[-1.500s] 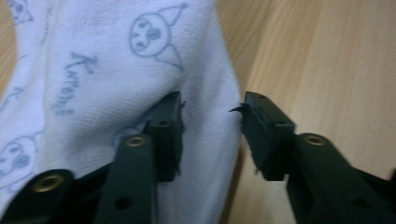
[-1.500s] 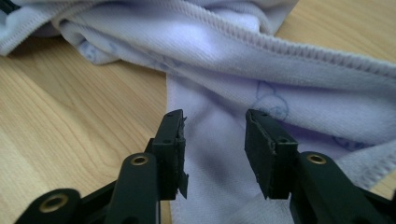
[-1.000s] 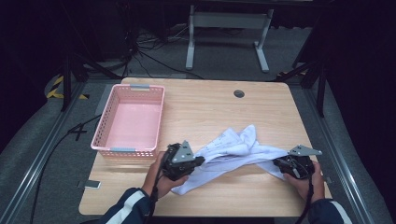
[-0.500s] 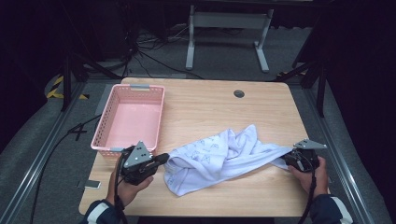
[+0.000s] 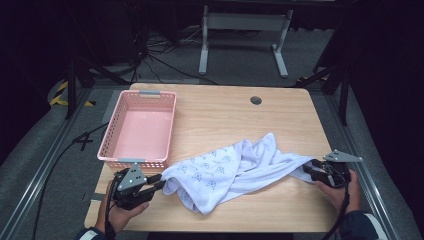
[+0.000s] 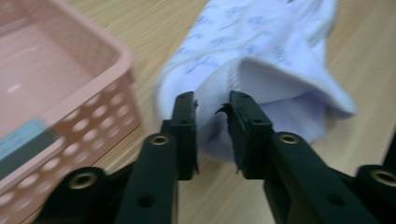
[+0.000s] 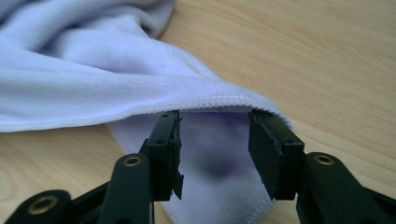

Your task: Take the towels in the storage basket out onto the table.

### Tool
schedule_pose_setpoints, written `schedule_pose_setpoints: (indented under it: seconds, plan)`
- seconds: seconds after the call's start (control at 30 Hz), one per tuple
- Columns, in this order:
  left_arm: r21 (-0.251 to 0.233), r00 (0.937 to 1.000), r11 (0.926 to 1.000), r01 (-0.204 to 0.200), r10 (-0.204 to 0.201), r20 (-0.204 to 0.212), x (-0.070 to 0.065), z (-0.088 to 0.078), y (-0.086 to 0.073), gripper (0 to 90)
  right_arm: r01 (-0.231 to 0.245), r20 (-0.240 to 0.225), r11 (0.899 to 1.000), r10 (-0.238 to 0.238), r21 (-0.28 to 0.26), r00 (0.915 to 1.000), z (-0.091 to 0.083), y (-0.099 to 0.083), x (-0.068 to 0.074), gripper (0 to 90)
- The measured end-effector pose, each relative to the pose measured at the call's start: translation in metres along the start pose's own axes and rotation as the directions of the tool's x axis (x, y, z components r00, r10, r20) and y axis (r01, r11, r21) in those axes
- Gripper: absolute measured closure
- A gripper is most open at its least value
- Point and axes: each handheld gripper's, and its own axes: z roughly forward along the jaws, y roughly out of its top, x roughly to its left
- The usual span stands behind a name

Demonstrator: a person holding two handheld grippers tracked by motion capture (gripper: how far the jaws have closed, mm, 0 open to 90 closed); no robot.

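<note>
1. Item in hand: white cotton cloth w/ faint blue print (image 5: 235, 170), lying crumpled on the light wood table (image 5: 235, 115), front half. It sits just right of the pink perforated plastic basket (image 5: 137, 127), near the basket's front-right corner, touching or almost; cannot tell which.
2. Left gripper (image 5: 159, 186): at the cloth's basket-side end. In the left gripper view the left gripper (image 6: 211, 108) has jaws partly spread, having just been opening; a cloth edge lies between them, pads not pressing. No grip.
3. Right gripper (image 5: 306, 168): at the cloth's far end, well apart from the basket. In the right gripper view the right gripper (image 7: 214, 122) has jaws spread, also just been opening; the hemmed edge of the cloth (image 7: 140, 88) drapes over the tips, more fabric lies below between them, nothing pinched.
4. Basket: empty inside, upright, at the table's left side.
5. Progress, judged: early stage. Cloth is stretched roughly lengthwise between both tools but bunched mid-way, not flat, not folded.
6. Left to do, judged: re-take both ends, pull flat or fold, then prob. move into the basket. None of that is done yet.
</note>
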Motion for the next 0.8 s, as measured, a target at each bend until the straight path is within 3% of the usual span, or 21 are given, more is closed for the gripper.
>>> schedule_pose_setpoints:
  seconds: [0.1,0.17,0.2,0.33,0.4,0.47,0.5,0.53,0.7,0.8]
  plan:
    - [0.004,0.9999,1.0000,-0.003,0.003,0.013,-0.005,0.011,0.003,51.3,0.006,0.037,0.998,-0.004,-0.056,0.9993,-0.015,0.003,-0.001,51.3]
    - [-0.001,0.9997,1.0000,0.007,-0.007,0.025,-0.008,0.016,0.006,43.8,-0.004,0.058,0.996,0.010,-0.094,0.9983,-0.025,0.005,-0.003,50.9]
    - [-0.003,0.9995,1.0000,-0.007,0.007,0.030,-0.009,0.018,0.008,40.0,-0.018,0.064,0.993,0.026,-0.120,0.9976,-0.030,0.006,-0.005,50.4]
    - [-0.009,0.9931,0.9996,-0.027,0.028,0.114,-0.024,0.036,0.020,33.4,0.002,0.043,0.990,0.005,-0.142,0.9991,-0.032,0.014,-0.003,49.9]
    - [0.010,0.9841,0.9988,-0.048,0.046,0.172,-0.037,0.053,0.028,30.7,0.029,0.012,0.993,-0.027,-0.112,0.9995,-0.020,0.022,0.002,49.3]
    - [0.039,0.9808,0.9958,-0.083,0.074,0.180,-0.047,0.072,0.035,30.7,0.066,-0.024,0.995,-0.068,-0.081,0.9974,-0.004,0.032,0.006,48.2]
    - [0.065,0.9804,0.9932,-0.096,0.083,0.178,-0.050,0.078,0.037,30.7,0.079,-0.050,0.995,-0.082,-0.061,0.9954,0.005,0.037,0.008,46.6]
    - [0.104,0.9844,0.9876,-0.117,0.102,0.144,-0.056,0.089,0.040,30.8,0.088,-0.065,0.995,-0.091,-0.047,0.9937,0.011,0.042,0.009,45.3]
    - [0.153,0.9760,0.9790,-0.134,0.104,0.191,-0.060,0.112,0.039,31.1,0.164,-0.156,0.986,-0.156,0.037,0.9753,0.056,0.066,0.024,39.7]
    - [0.188,0.9777,0.9718,-0.142,0.108,0.180,-0.060,0.120,0.035,31.5,0.196,-0.189,0.977,-0.178,0.082,0.9657,0.077,0.073,0.031,37.9]
